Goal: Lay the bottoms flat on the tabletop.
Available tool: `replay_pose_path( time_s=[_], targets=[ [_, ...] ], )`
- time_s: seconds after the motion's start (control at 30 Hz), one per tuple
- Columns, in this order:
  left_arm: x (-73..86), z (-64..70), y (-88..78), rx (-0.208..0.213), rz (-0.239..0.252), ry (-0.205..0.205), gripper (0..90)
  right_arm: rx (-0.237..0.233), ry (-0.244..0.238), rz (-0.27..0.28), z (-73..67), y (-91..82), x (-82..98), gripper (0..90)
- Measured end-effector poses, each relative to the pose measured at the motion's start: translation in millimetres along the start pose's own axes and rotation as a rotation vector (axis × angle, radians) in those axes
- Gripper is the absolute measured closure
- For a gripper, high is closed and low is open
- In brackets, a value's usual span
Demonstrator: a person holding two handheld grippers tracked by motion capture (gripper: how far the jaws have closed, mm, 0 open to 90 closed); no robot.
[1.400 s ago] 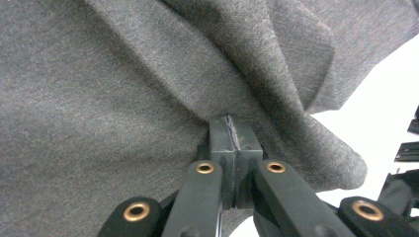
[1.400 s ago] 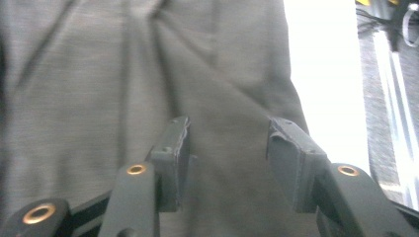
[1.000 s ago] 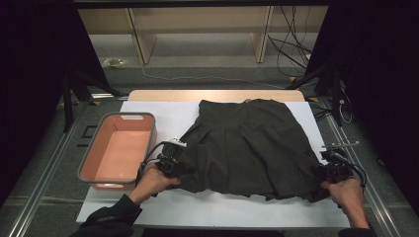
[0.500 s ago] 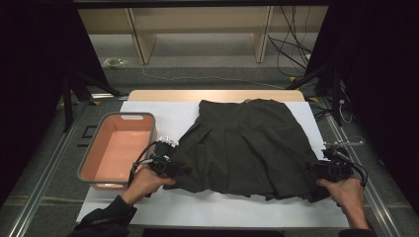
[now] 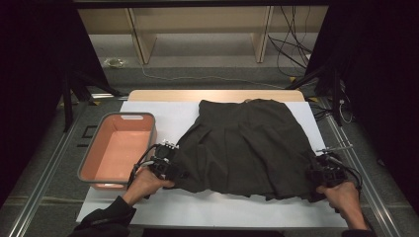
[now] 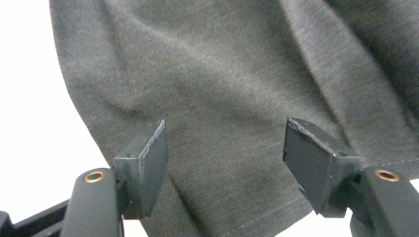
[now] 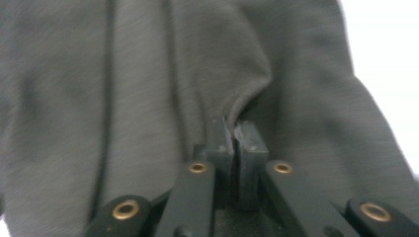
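Fingers first: left gripper has its fingers spread wide, they've just been opening, w/ the hem of the dark grey skirt lying between them but neither pad pressing on it. Right gripper fingers have just been closing and are now clamped tight together on a fold of the skirt's edge, cloth bunching up right at the tips.

Skirt is spread out flat-ish on the worktop, waist end toward the far side, hem toward the person, left gripper at the near left corner of it and right gripper at the near right corner. Worktop has a white sheet over most of it, w/ a strip of bare pale wood showing along the far edge.

Left of the skirt sits a salmon-pink tub w/ a grey rim, just beside the left gripper.

Room-wise: grey carpet-type floor, metal rails running down both sides of the worktop, black curtains left and right, a light wooden shelf unit at the back, some loose cables on the floor by the right curtain. Pretty dim everywhere except the worktop.
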State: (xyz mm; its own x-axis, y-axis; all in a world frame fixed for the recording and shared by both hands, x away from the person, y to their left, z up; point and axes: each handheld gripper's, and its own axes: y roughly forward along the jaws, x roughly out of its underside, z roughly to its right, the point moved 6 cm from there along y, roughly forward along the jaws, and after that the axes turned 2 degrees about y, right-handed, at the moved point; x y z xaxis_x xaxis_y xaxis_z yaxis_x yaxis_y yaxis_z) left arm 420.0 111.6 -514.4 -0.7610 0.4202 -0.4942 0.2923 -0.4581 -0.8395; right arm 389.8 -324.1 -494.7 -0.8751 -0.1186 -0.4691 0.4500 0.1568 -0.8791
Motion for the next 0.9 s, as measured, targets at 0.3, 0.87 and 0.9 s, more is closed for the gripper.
replay_pose_path(
  time_s=[0.3,0.87,0.9],
  targets=[
    [5.2,1.1,4.6,-0.003,-0.039,0.008,31.4,-0.018,-0.055,-0.061,-28.0,11.9,10.7,76.9],
    [8.8,0.0,7.0,-0.026,-0.057,0.005,28.5,0.01,0.076,0.142,26.3,-13.6,-21.5,44.7],
    [8.8,-0.4,7.1,-0.028,-0.056,0.004,28.3,0.011,0.084,0.139,28.2,-12.2,-22.0,44.6]
  ],
)
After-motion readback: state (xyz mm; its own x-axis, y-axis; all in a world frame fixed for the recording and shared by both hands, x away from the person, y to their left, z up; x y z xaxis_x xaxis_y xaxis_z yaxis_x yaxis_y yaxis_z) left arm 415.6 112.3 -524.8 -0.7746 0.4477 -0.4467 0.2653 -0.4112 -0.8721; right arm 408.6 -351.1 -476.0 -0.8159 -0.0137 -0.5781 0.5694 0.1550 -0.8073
